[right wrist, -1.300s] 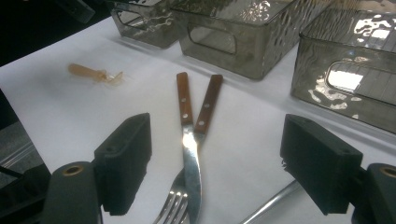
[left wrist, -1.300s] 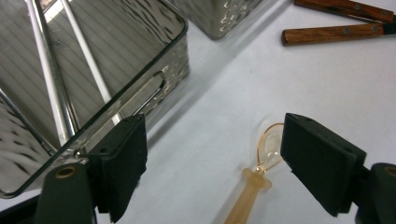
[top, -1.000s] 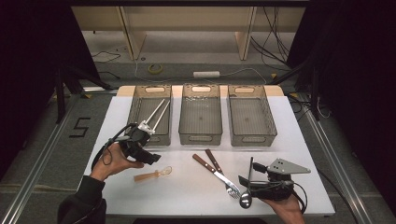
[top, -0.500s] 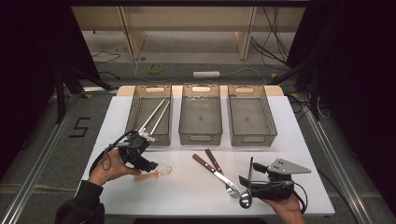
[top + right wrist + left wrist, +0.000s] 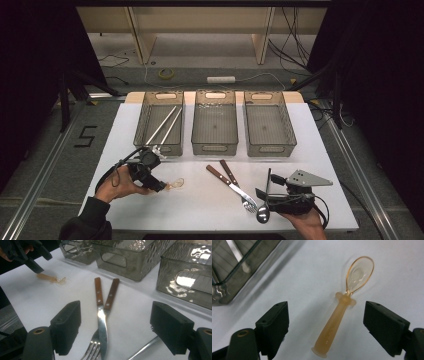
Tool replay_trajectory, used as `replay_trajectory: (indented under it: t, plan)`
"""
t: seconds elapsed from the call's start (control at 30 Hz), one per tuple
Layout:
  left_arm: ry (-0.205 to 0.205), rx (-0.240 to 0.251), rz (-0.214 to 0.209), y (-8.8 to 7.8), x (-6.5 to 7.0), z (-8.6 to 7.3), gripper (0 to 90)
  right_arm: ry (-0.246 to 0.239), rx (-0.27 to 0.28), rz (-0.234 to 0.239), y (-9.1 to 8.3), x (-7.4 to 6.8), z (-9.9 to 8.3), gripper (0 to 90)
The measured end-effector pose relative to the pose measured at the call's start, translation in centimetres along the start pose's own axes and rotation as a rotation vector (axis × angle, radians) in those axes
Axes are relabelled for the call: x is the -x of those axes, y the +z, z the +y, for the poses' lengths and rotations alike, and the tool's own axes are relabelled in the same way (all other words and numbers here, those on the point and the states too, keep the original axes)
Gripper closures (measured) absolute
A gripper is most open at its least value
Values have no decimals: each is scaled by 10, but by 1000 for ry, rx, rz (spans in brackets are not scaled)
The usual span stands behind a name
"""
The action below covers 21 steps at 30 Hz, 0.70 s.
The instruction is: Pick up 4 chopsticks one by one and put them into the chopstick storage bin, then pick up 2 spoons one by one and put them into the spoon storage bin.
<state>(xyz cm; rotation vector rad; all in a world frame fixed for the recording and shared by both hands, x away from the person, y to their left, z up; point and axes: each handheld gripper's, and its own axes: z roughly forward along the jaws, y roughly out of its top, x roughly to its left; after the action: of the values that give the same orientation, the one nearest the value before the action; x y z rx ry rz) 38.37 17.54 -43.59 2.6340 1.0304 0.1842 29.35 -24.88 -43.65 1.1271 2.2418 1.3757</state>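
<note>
The amber spoon (image 5: 342,312) is lying flat between the wide-spread jaws of the left gripper (image 5: 325,322), bowl pointing away, handle toward the camera.

From the high view I am losing most of the amber spoon (image 5: 176,184) behind the left gripper (image 5: 156,184), with just its clear bowl peeking out. In the right gripper view the fork (image 5: 93,348) is running off the bottom edge, and I am getting no readable end of the metal handle (image 5: 142,350) there.
</note>
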Motion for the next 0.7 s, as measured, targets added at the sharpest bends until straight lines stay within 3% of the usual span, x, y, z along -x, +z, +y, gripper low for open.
replay_trajectory:
  t: [0.3,0.5,0.7]
  plan:
    - [13,-68,0,13,0,-3,239,2,1,-2,-1,-1,0,259]
    - [11,-84,-3,18,0,-4,265,7,0,-1,0,1,-1,259]
    - [39,-114,-6,23,1,-5,317,2,0,-1,-1,-1,0,259]
